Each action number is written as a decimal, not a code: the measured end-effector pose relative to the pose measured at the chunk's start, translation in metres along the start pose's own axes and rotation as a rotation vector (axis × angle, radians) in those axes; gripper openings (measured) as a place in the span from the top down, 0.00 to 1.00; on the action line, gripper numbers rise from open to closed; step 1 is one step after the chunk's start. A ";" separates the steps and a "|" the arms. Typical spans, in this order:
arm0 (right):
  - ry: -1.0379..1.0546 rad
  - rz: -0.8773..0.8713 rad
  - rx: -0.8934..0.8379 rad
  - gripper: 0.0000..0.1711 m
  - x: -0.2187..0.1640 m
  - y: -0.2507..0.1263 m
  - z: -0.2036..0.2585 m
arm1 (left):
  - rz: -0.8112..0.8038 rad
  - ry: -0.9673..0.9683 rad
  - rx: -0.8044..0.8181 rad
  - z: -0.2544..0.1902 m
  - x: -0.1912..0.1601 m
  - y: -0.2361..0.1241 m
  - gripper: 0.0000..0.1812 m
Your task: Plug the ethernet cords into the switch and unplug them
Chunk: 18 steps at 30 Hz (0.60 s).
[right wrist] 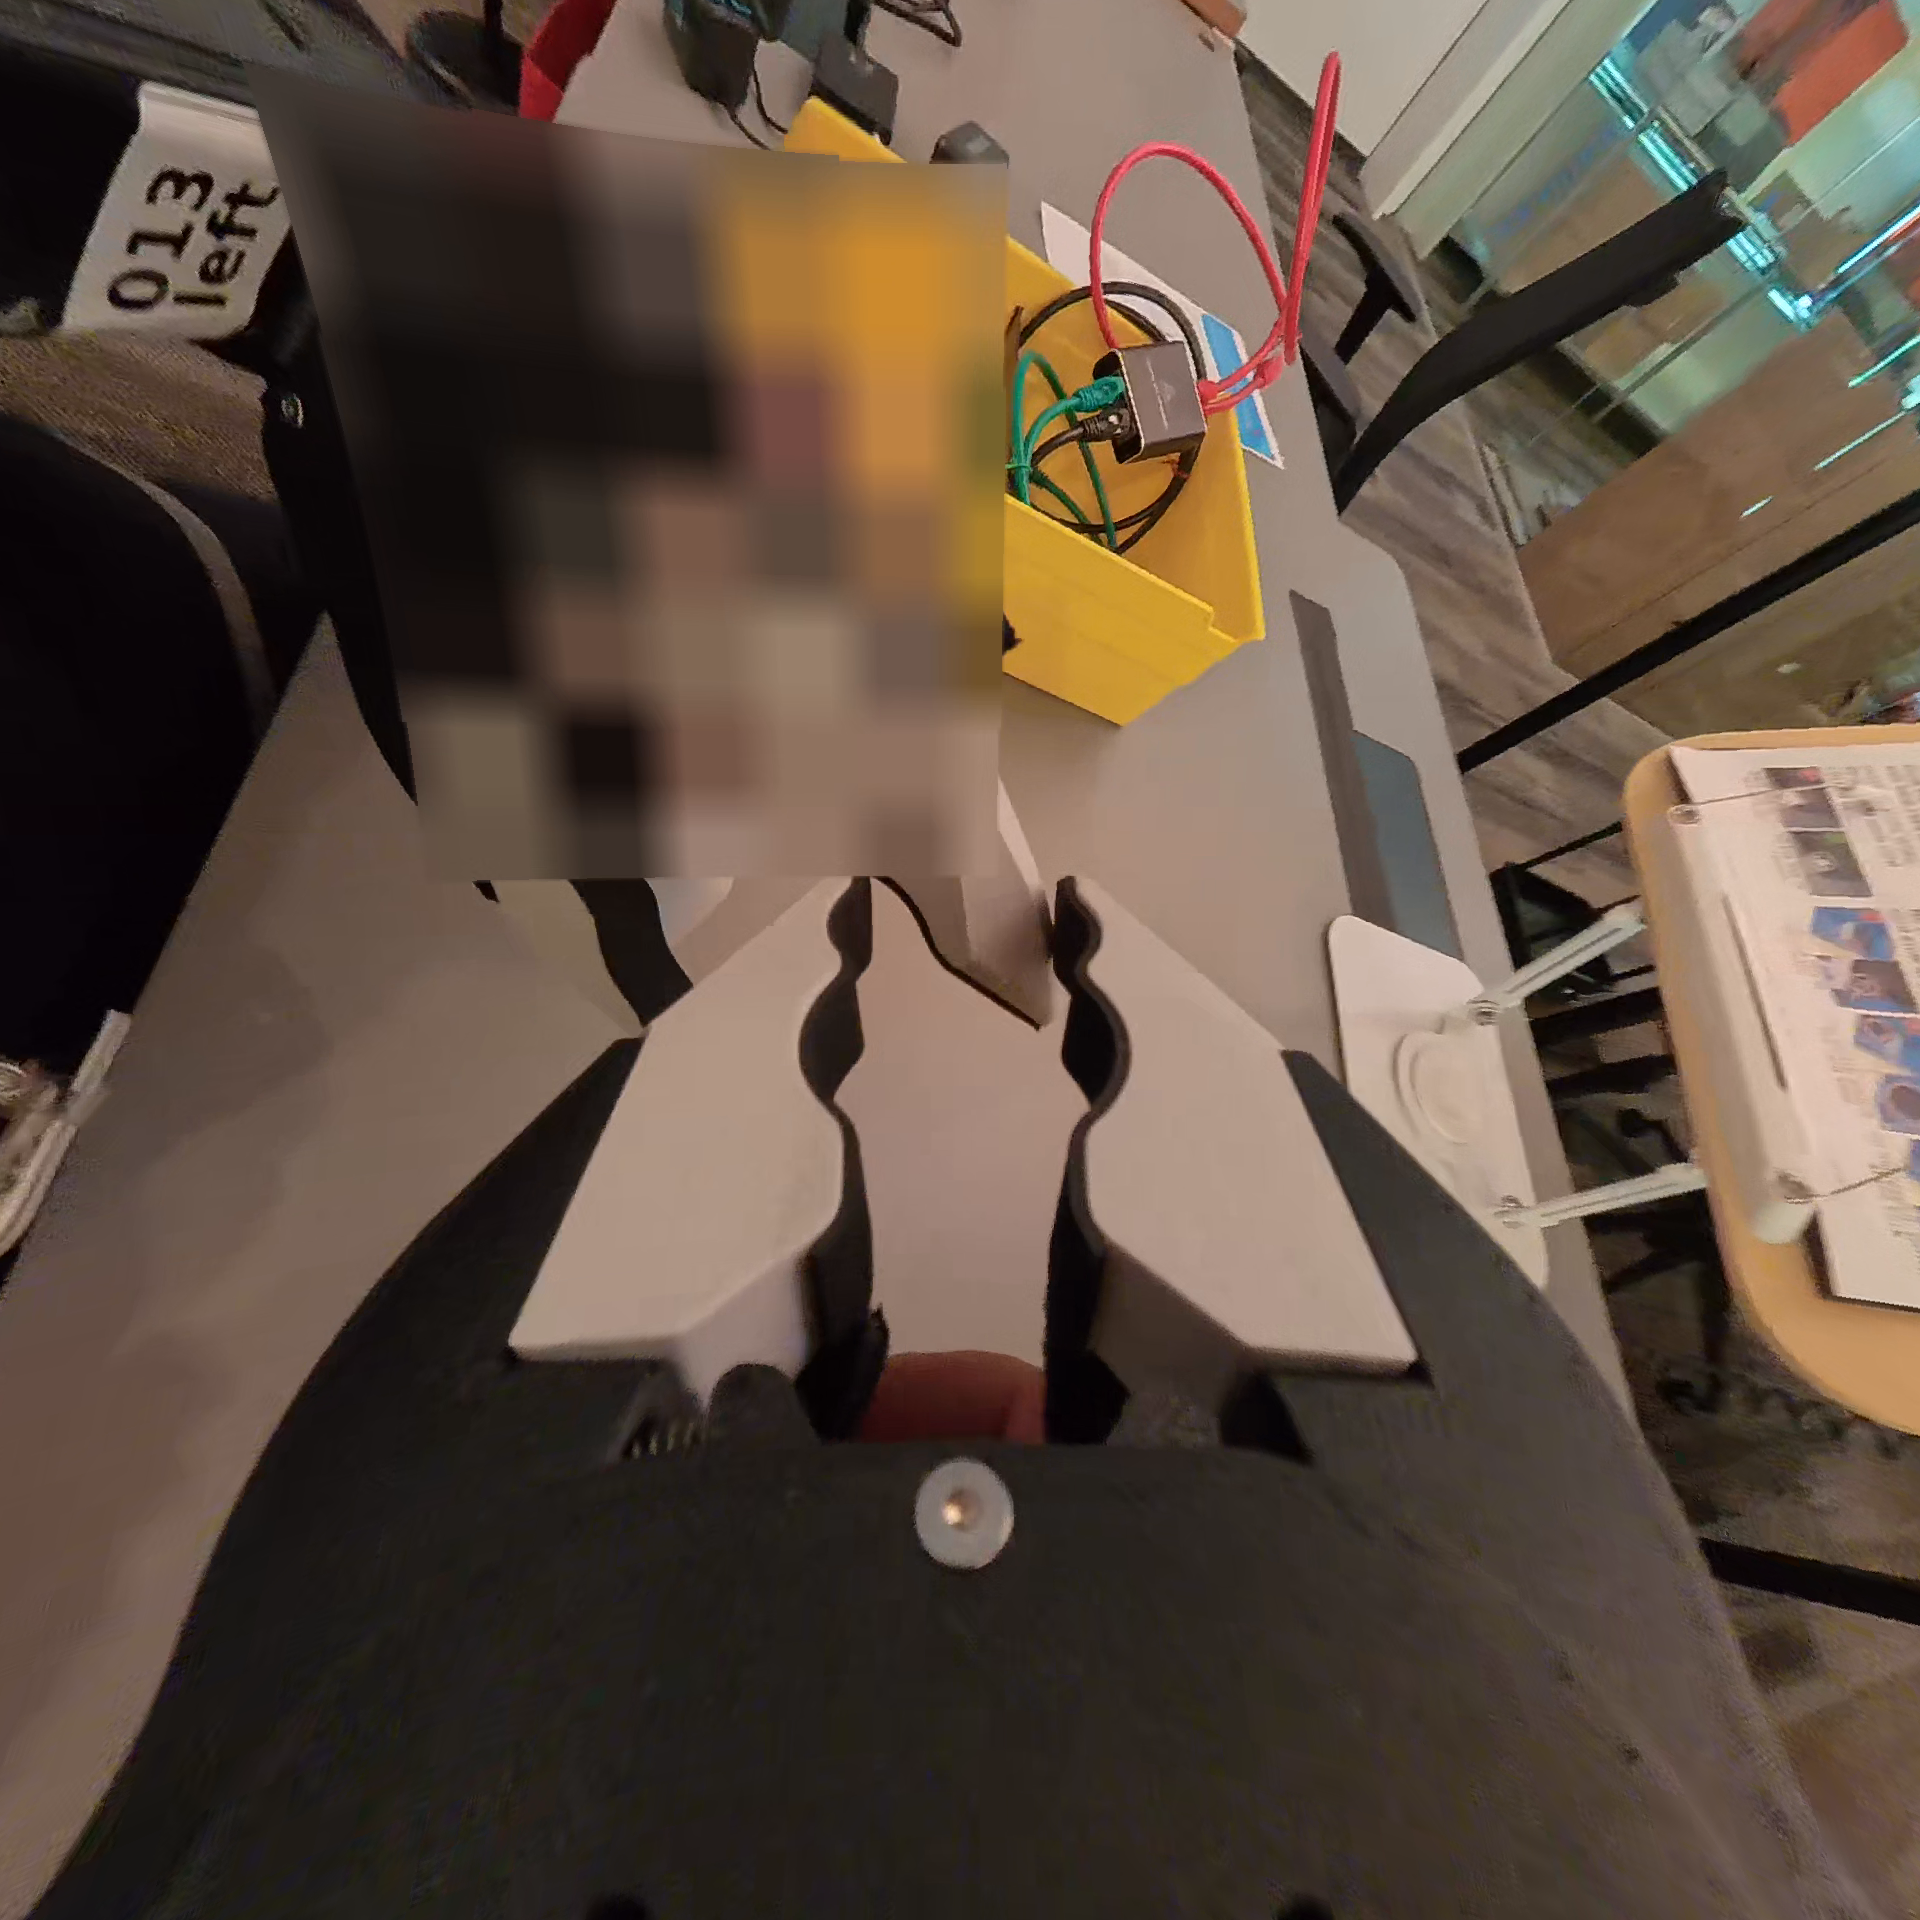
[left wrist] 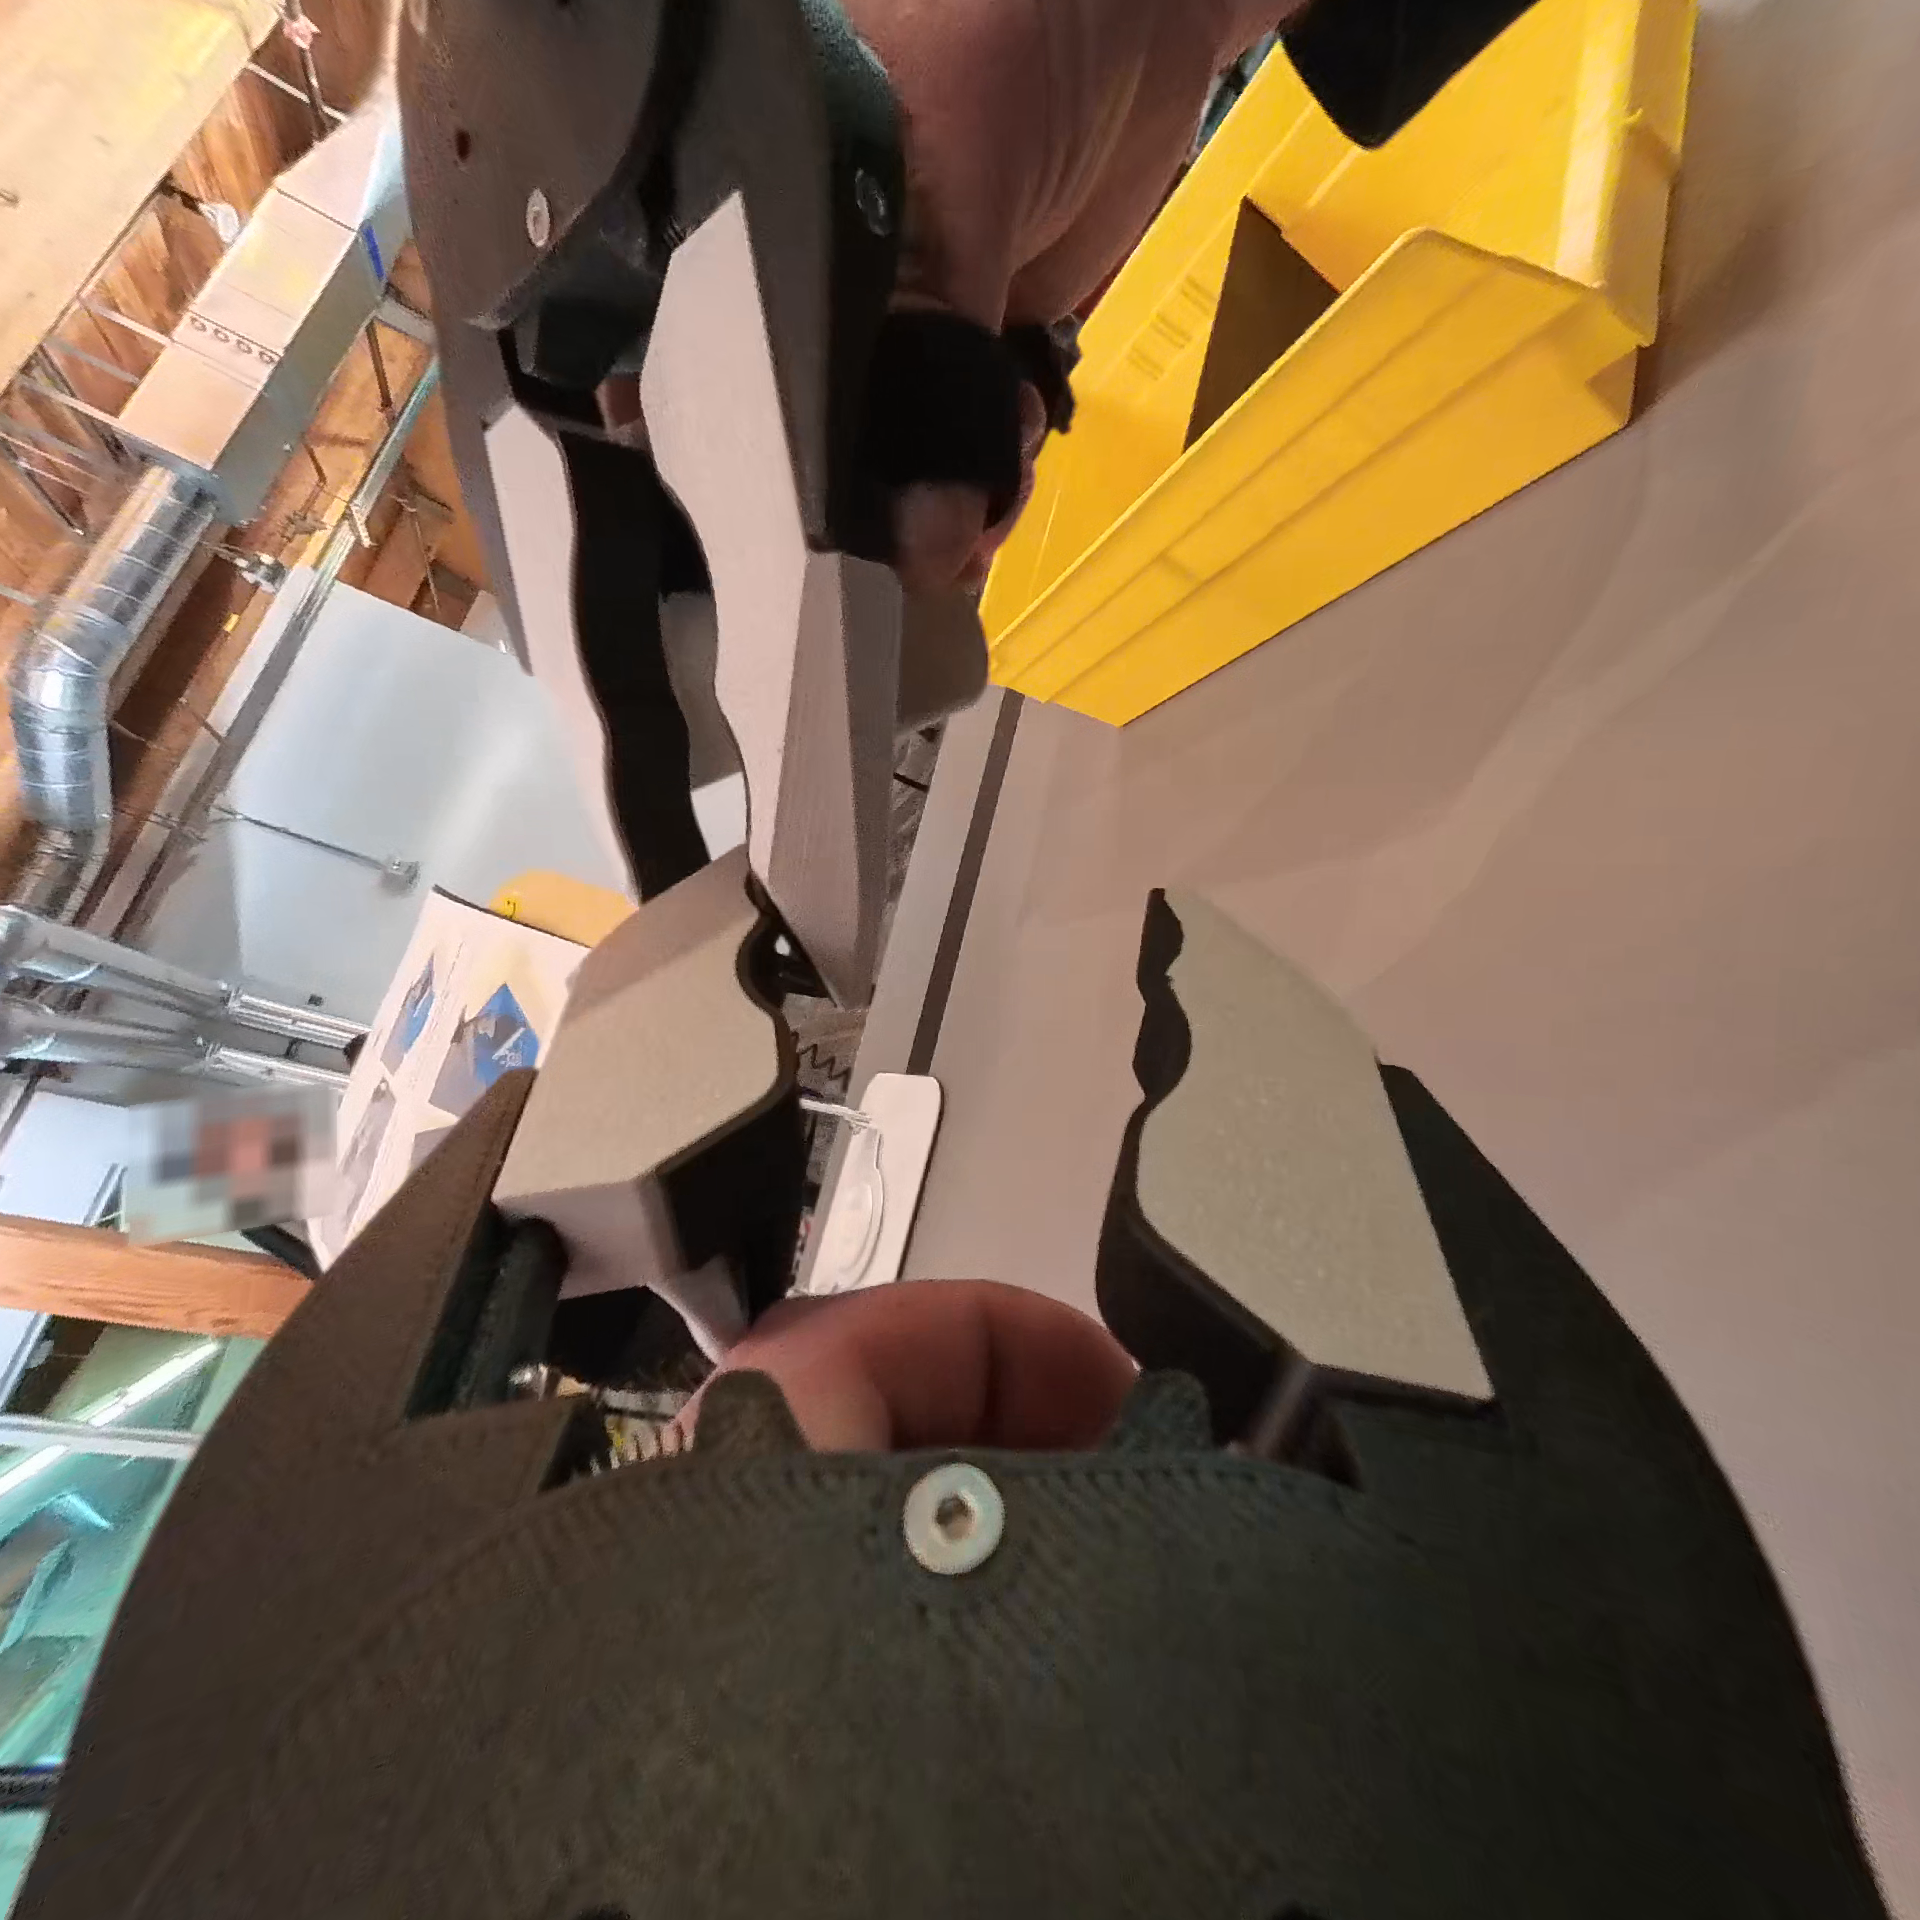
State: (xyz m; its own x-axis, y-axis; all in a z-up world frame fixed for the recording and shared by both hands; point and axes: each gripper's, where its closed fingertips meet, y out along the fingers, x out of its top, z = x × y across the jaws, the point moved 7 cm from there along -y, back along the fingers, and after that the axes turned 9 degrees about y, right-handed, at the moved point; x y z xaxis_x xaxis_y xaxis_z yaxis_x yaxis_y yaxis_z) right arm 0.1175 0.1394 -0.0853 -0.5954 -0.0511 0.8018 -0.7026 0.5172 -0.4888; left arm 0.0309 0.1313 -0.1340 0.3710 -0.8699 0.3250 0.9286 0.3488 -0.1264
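Grey table (right wrist: 1195, 790): dark switch (right wrist: 1162, 403) in yellow bin (right wrist: 1174, 623), red (right wrist: 1262, 260)/green (right wrist: 1049, 416) cords plugged; both grippers' fingers apart, empty.

Glossy yellow plastic bin (right wrist: 1164, 623), matt grey tabletop (right wrist: 1195, 790), ribbed metal duct (left wrist: 73, 665).

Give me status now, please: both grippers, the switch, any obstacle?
Left gripper open, empty; right gripper open, empty. Switch in yellow bin, red cord and green cord at it. Grippers tip to tip.
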 end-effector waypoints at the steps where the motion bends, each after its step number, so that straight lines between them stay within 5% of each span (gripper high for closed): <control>1: -0.026 0.006 -0.014 0.82 0.000 0.000 0.001 | -0.006 0.009 -0.003 -0.001 0.000 0.000 0.64; 9: -0.151 0.027 -0.060 0.85 0.004 -0.005 0.006 | -0.036 0.007 -0.006 -0.004 0.005 -0.001 0.58; 18: -0.148 0.005 -0.027 0.88 -0.005 -0.010 0.013 | -0.102 -0.059 -0.071 0.002 0.008 -0.007 0.73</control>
State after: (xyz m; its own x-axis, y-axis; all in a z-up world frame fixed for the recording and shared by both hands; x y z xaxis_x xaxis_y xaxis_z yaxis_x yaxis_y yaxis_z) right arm 0.1228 0.1235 -0.0883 -0.6513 -0.1725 0.7390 -0.6897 0.5405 -0.4817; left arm 0.0269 0.1226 -0.1289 0.2758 -0.8767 0.3942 0.9602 0.2324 -0.1549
